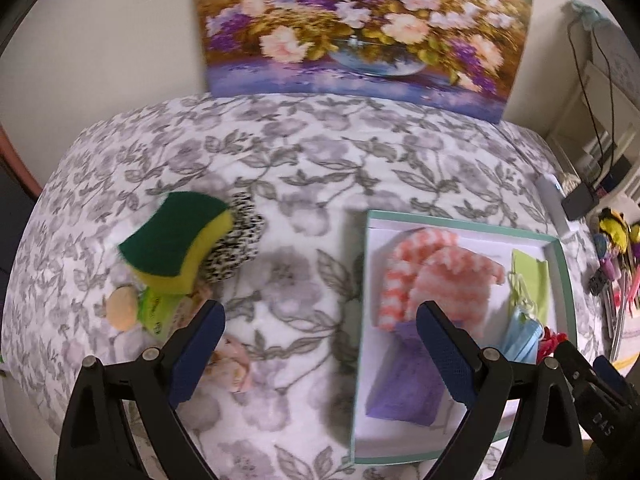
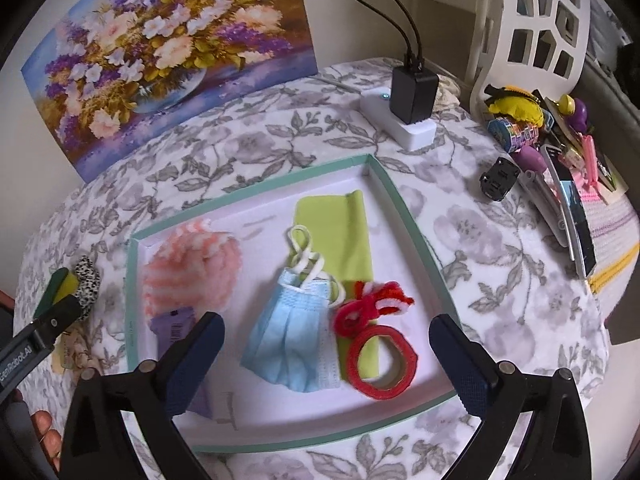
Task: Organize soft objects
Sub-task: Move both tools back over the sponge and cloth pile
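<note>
Two grippers, left gripper (image 1: 320, 320) and right gripper (image 2: 326, 334), have jaws wide apart, holding nothing. Your tray (image 2: 404, 196) holds the mask (image 2: 294, 336), lengthwise near-to-far; bare cloth (image 1: 296, 280) lies left.

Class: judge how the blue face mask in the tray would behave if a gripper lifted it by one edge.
The blue face mask looks thin and pleated, so it would probably droop. Its loose ear loops may dangle or snag the red pipe cleaner touching it. It likely weighs very little.
</note>
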The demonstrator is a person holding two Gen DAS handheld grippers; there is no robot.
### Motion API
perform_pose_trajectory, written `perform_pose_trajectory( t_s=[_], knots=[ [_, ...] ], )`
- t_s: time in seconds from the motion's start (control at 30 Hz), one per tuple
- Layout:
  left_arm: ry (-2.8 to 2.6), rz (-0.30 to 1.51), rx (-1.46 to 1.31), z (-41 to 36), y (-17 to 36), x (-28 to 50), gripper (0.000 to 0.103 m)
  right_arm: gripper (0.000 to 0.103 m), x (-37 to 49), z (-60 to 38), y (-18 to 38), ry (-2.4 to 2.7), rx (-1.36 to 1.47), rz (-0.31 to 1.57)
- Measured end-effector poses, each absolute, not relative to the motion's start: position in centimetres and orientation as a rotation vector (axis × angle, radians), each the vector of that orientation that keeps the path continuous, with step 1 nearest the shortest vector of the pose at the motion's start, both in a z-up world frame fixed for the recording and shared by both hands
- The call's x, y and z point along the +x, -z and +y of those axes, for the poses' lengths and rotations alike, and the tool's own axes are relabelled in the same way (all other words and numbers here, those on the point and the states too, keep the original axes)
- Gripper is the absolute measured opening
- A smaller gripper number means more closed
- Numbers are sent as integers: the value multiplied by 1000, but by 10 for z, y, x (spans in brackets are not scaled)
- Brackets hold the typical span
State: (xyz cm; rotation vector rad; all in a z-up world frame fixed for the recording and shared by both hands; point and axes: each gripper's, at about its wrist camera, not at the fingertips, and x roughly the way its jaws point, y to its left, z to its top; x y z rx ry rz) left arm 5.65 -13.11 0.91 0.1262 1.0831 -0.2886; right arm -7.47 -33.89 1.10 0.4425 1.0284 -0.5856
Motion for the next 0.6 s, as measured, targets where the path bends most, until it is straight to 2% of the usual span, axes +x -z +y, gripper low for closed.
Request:
perform_pose_trajectory(
  t_s=[0.6],
  knots=[
    [152, 1063, -30, -23, -30, 66, 97, 103, -62, -274, -35, 399, 495, 918]
  ],
)
